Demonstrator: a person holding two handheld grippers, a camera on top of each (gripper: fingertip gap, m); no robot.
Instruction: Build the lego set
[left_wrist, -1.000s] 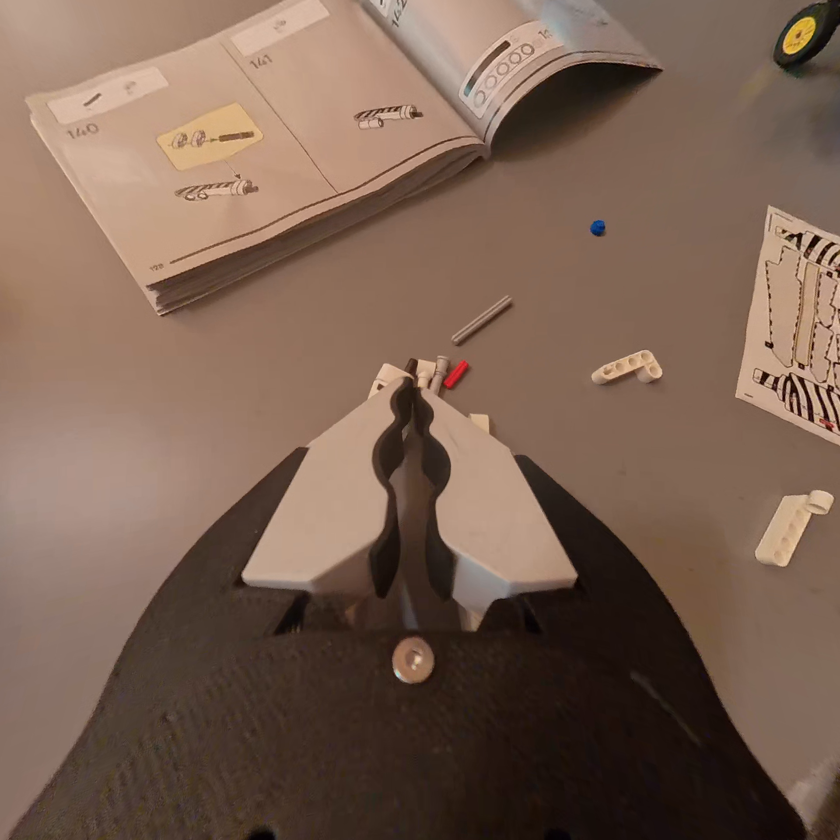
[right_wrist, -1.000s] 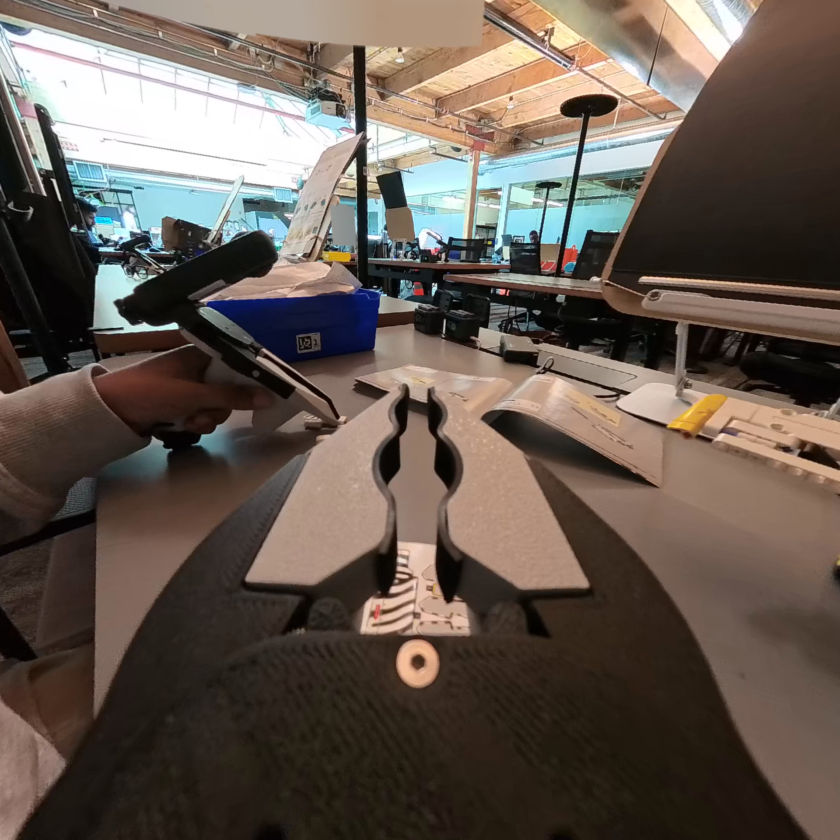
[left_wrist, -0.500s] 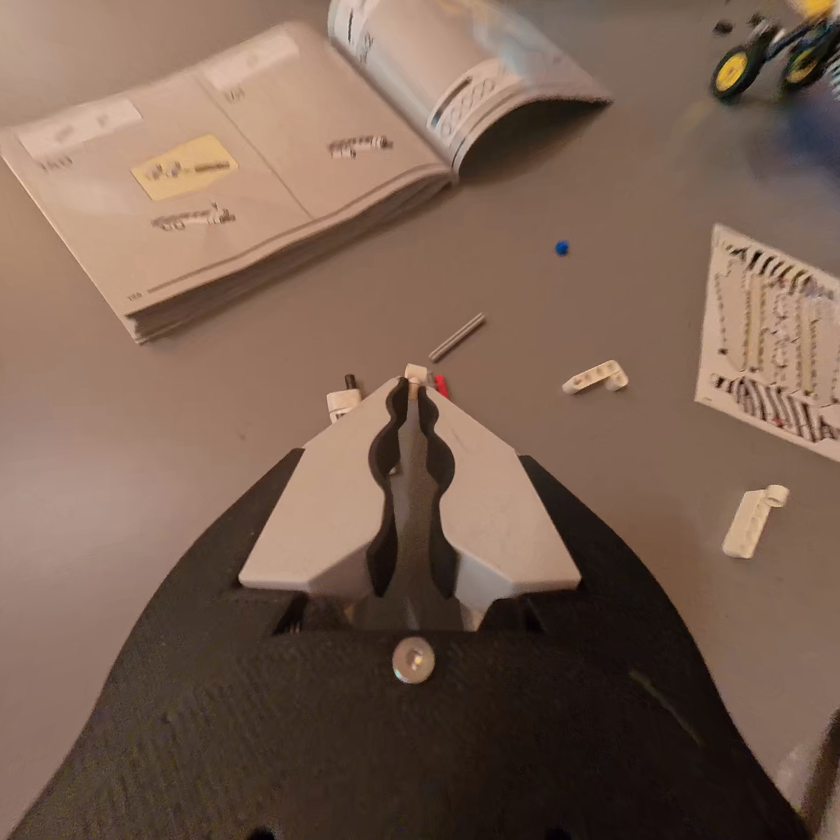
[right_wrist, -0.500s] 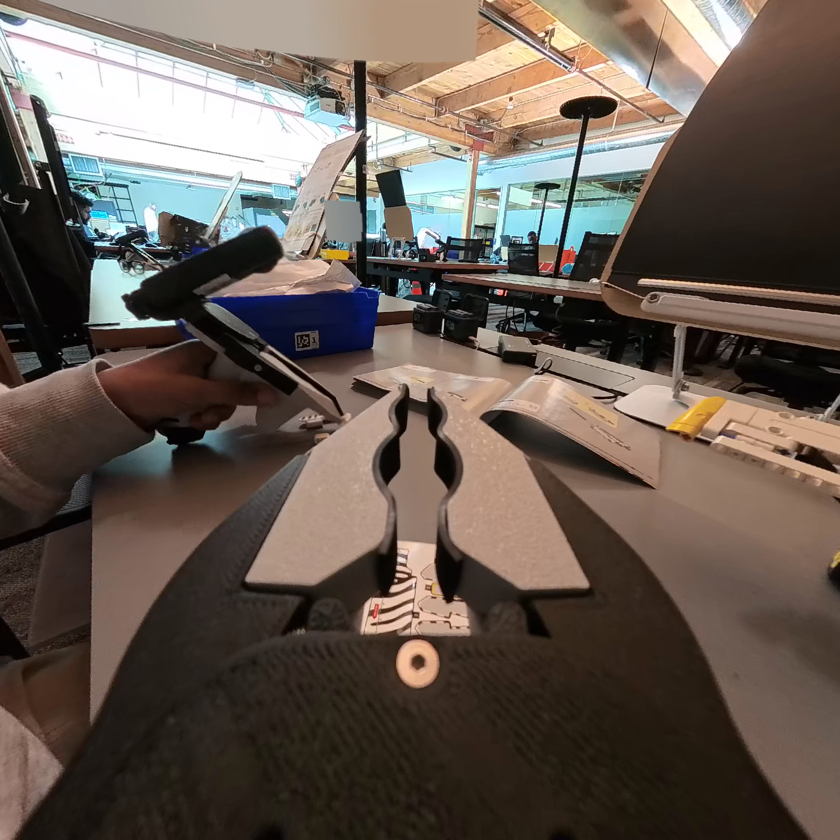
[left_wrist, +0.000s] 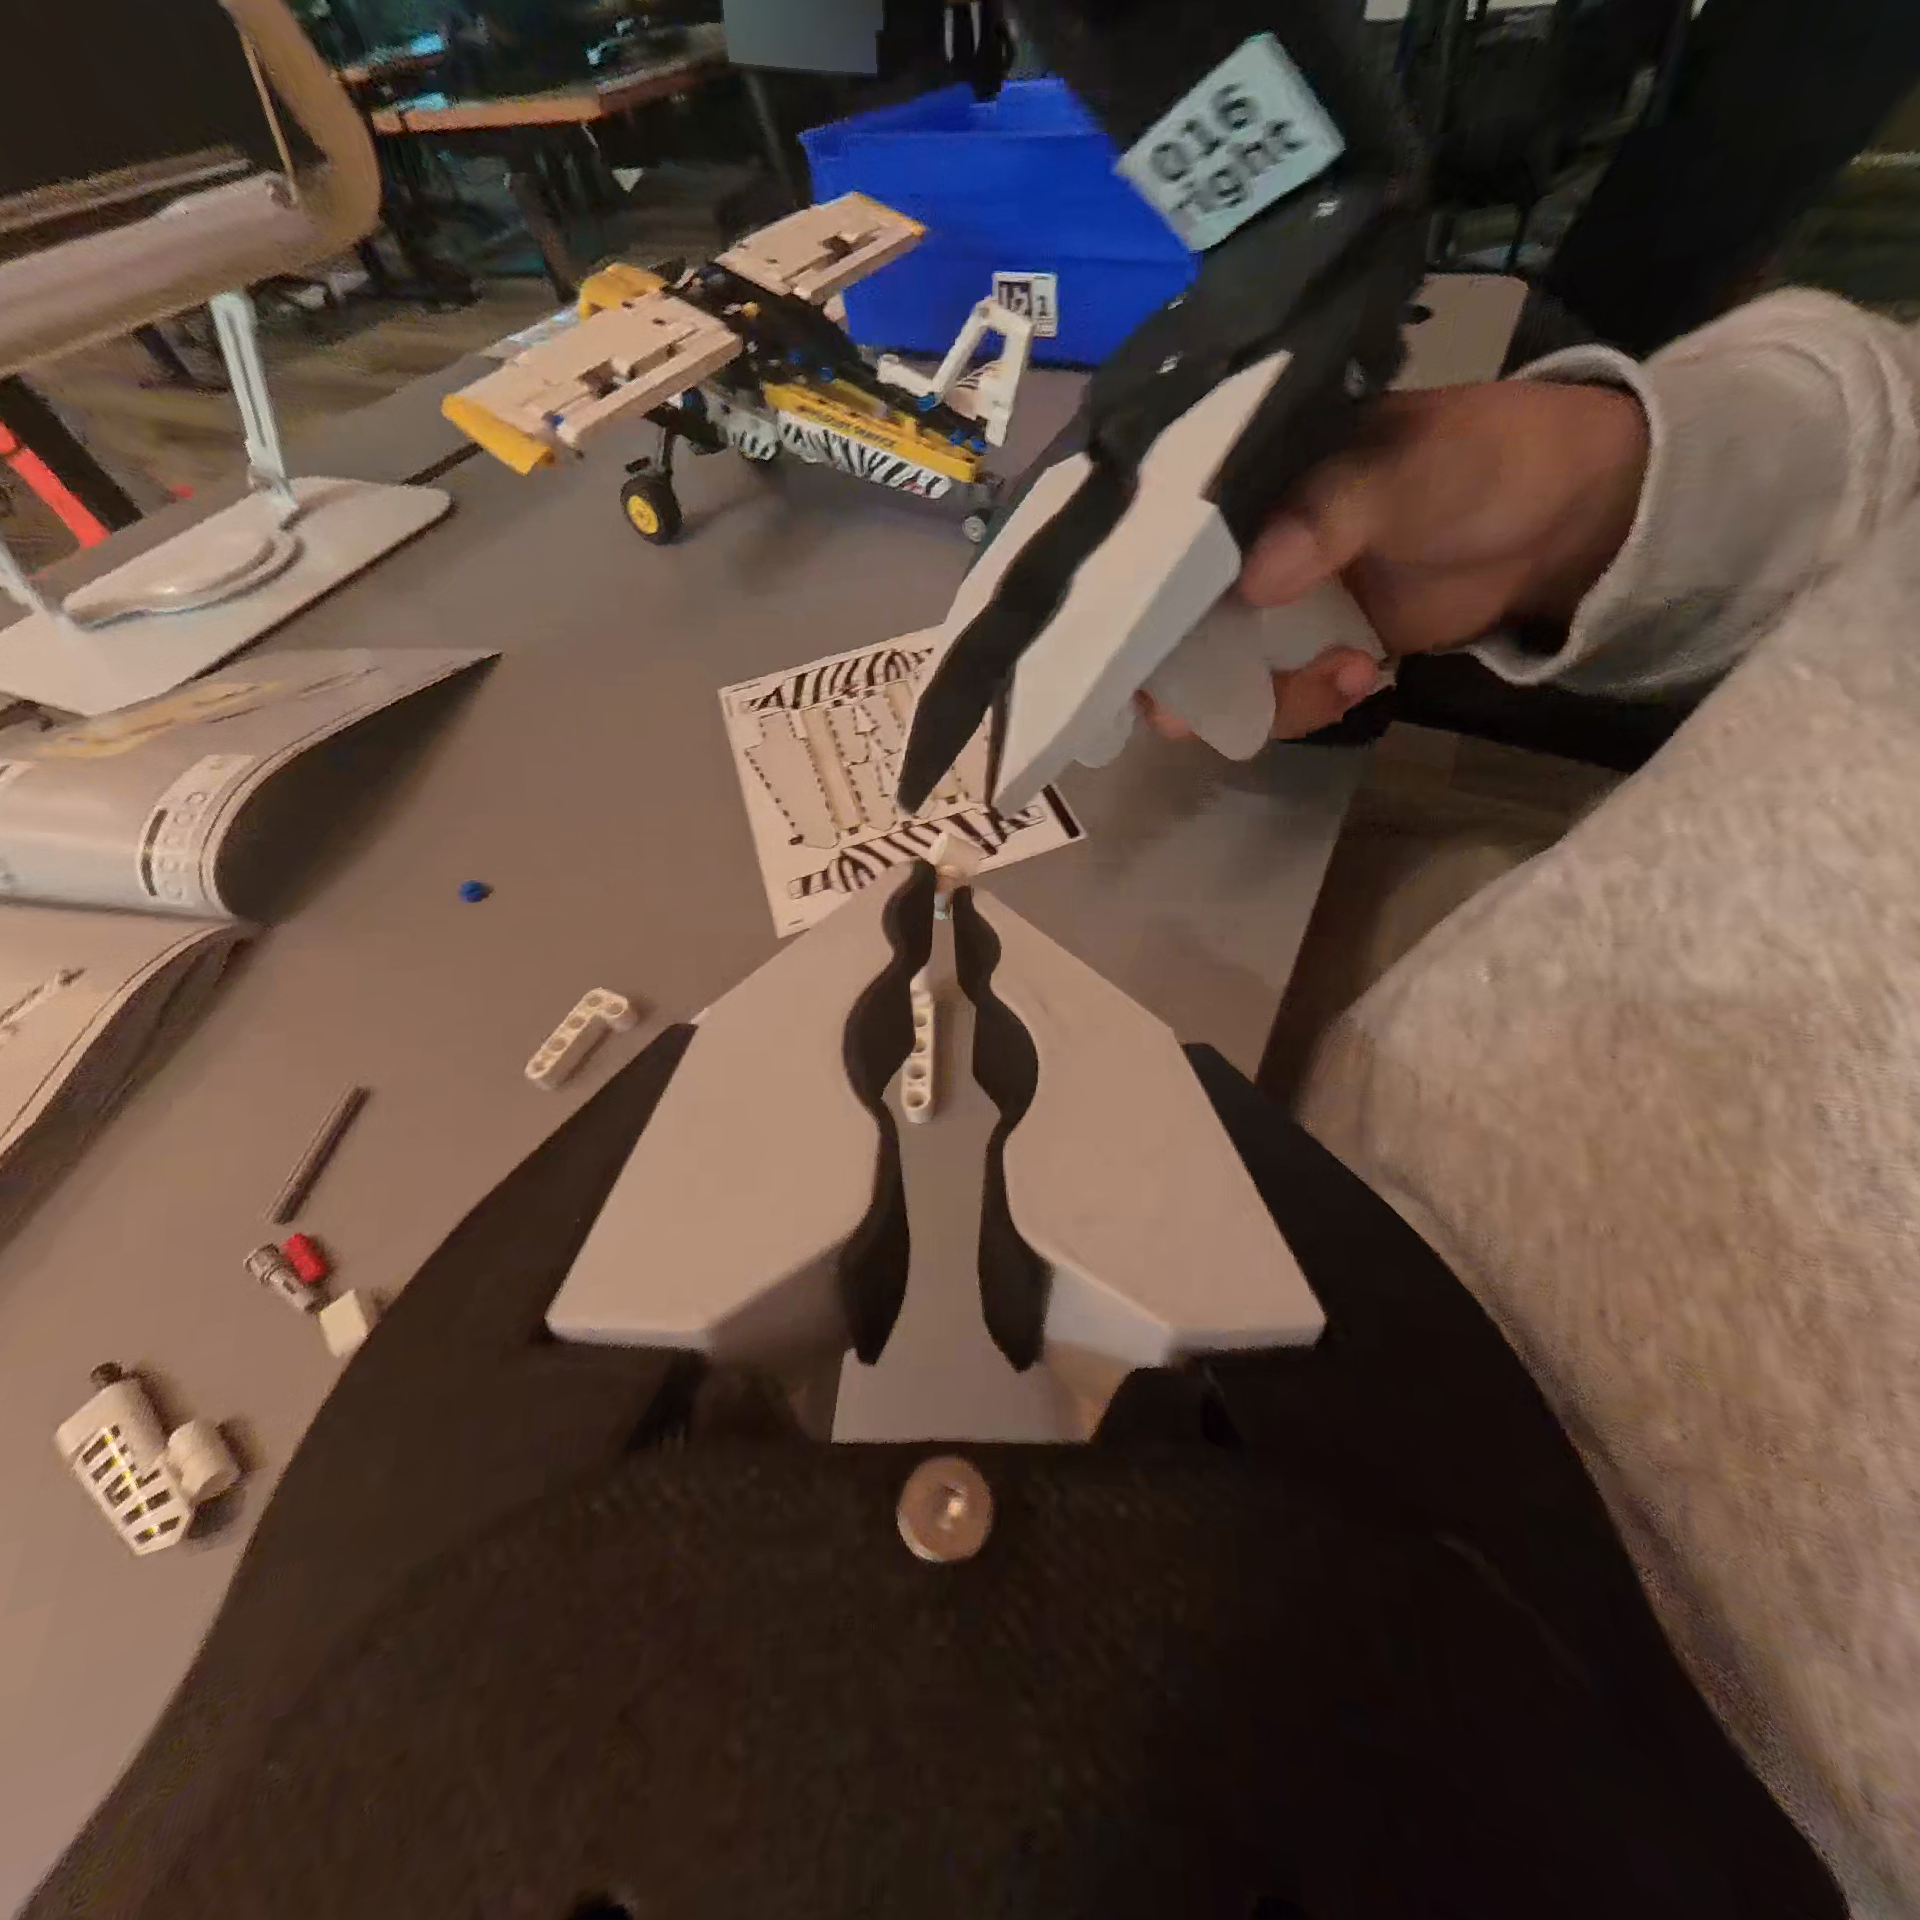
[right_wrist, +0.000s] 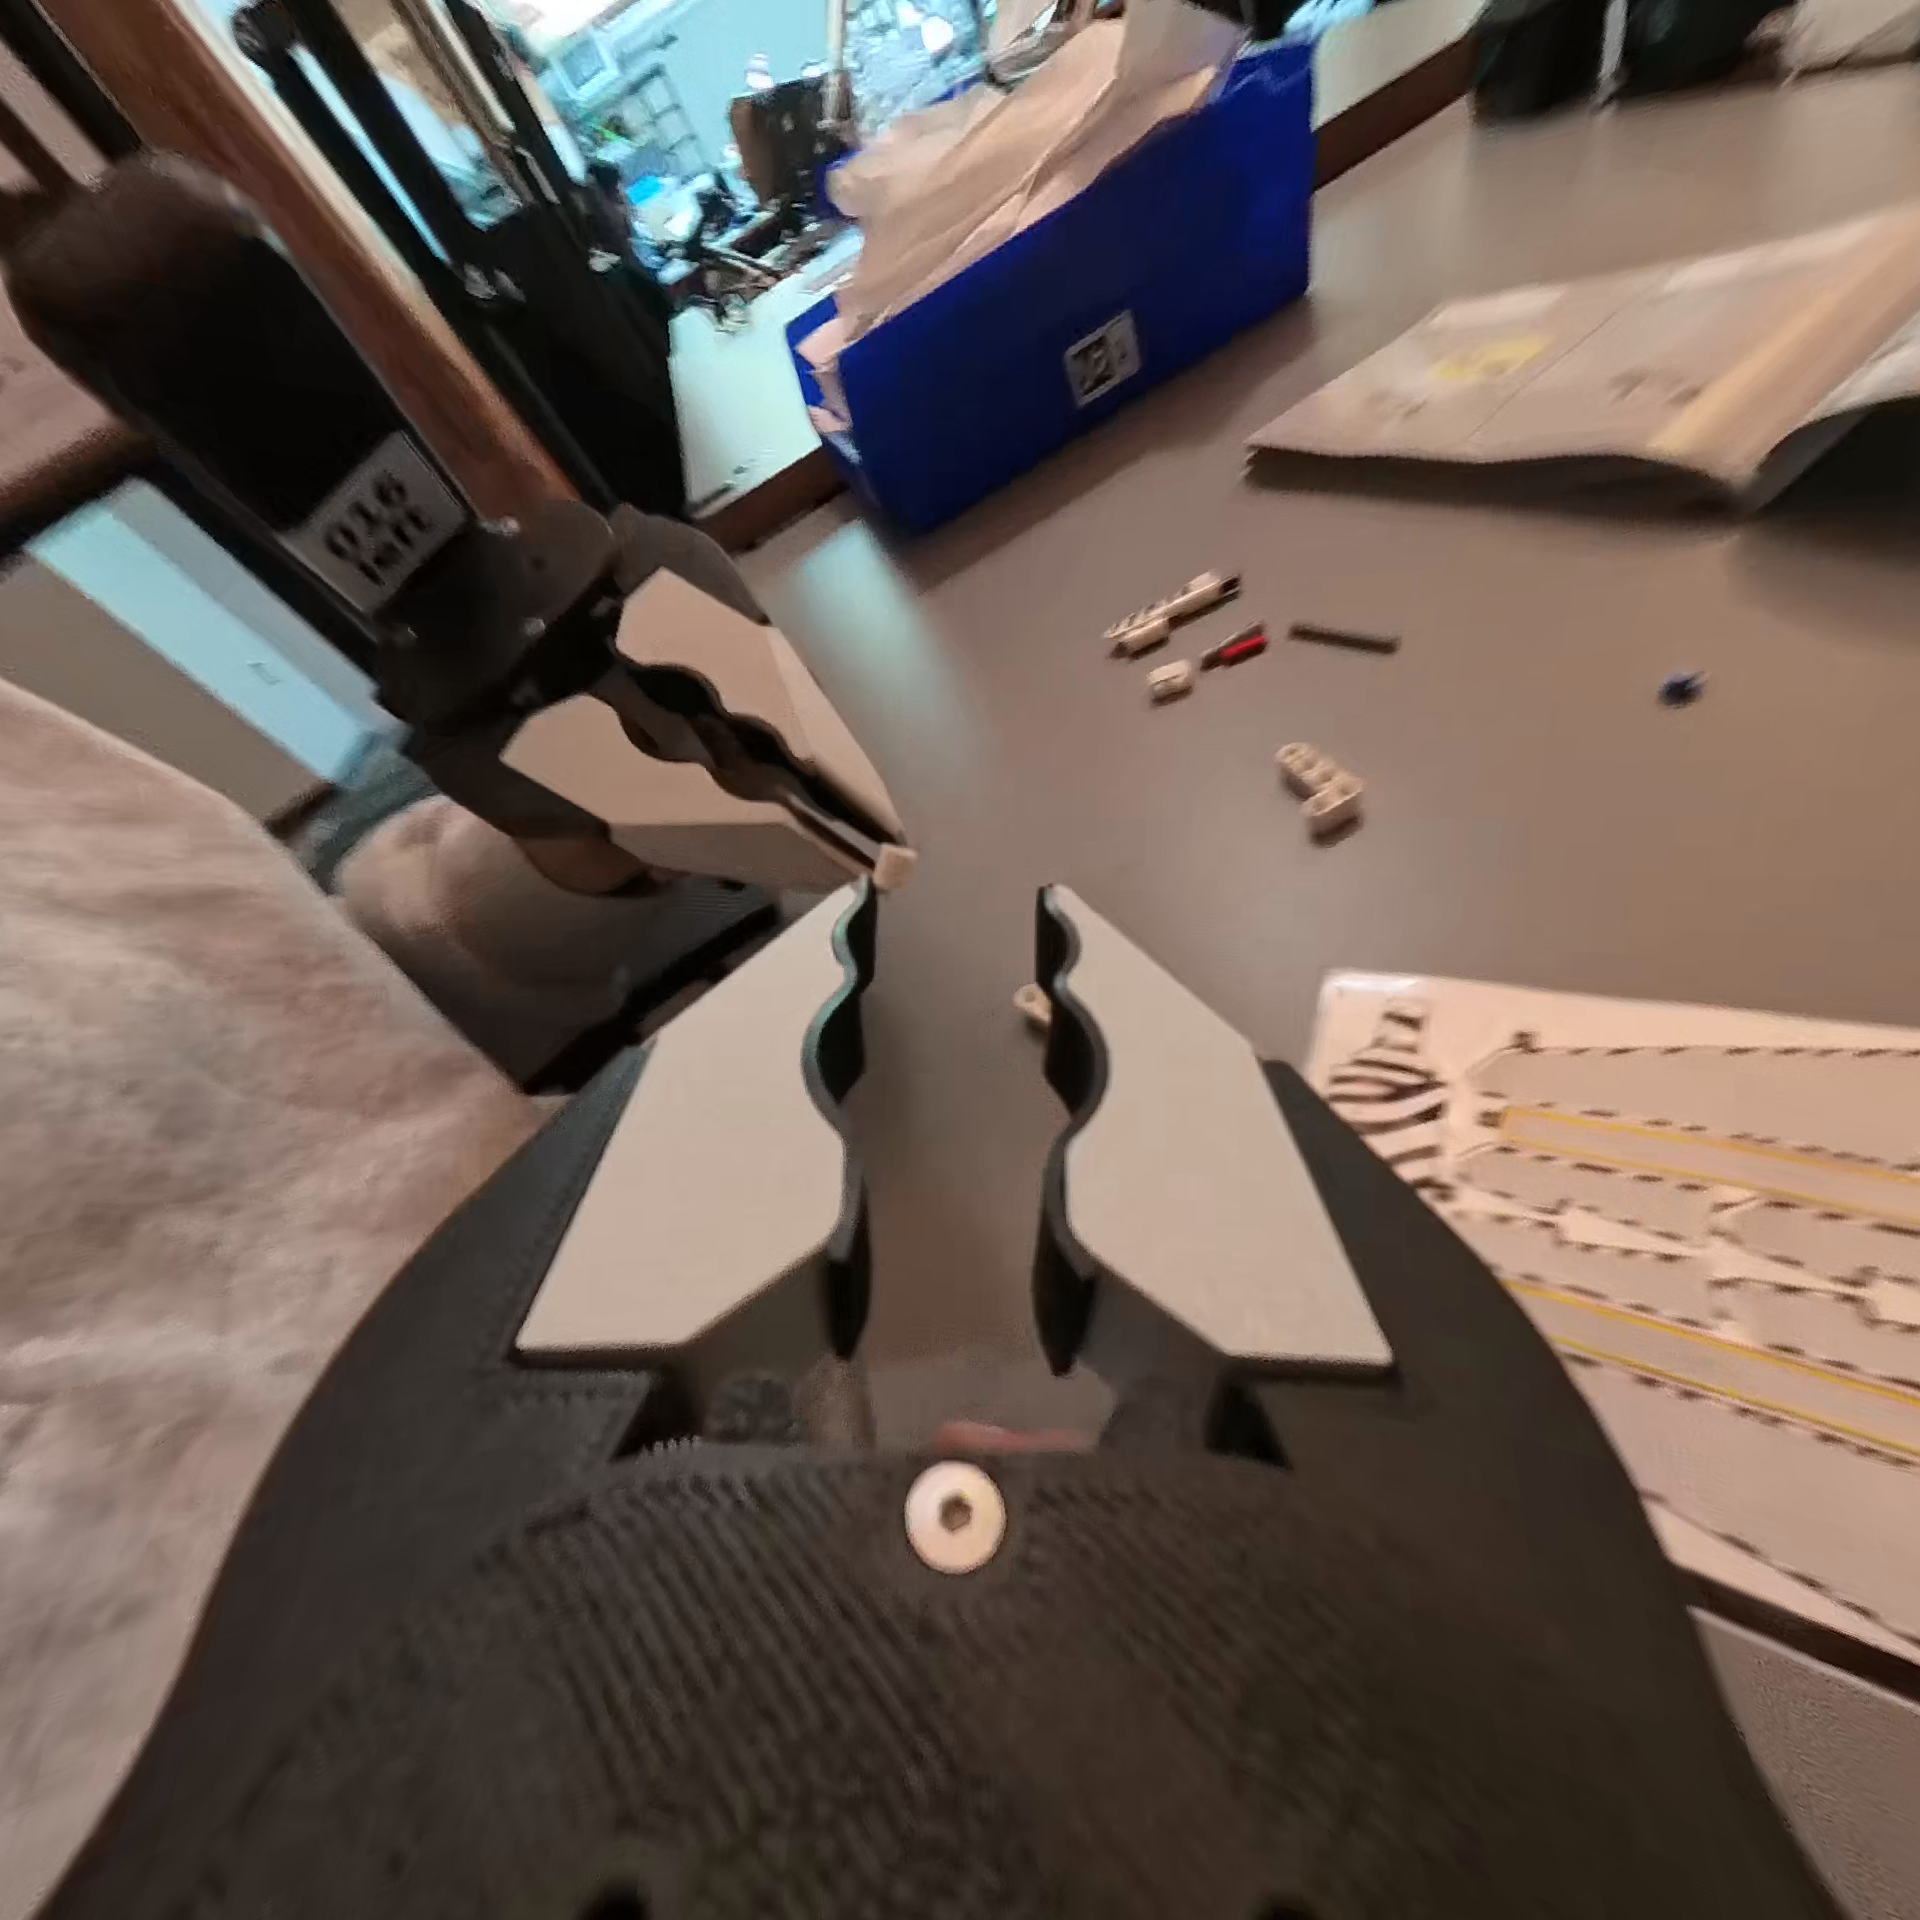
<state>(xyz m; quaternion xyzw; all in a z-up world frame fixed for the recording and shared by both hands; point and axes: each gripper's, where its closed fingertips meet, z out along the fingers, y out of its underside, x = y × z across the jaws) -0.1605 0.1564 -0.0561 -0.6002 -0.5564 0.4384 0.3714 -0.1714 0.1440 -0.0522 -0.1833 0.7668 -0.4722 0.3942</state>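
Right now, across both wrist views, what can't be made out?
- Small pale piece pinched in the left gripper: too small in both views to identify.
- White beam, left wrist view: only a strip shows between the jaws.
- Sticker sheet, right wrist view: cut off by the frame edge.
- Instruction booklet, right wrist view: blurred.

Zebra-striped paper sticker sheet (left_wrist: 831, 769) is laid on grey table (left_wrist: 623, 644), w/ yellow-and-white brick plane (left_wrist: 727, 384) behind it & blue plastic bin (left_wrist: 987, 208) farther back. White angled holed beam (left_wrist: 578, 1037) is placed left of sheet; open paper instruction booklet (left_wrist: 125, 790) is spread further left.
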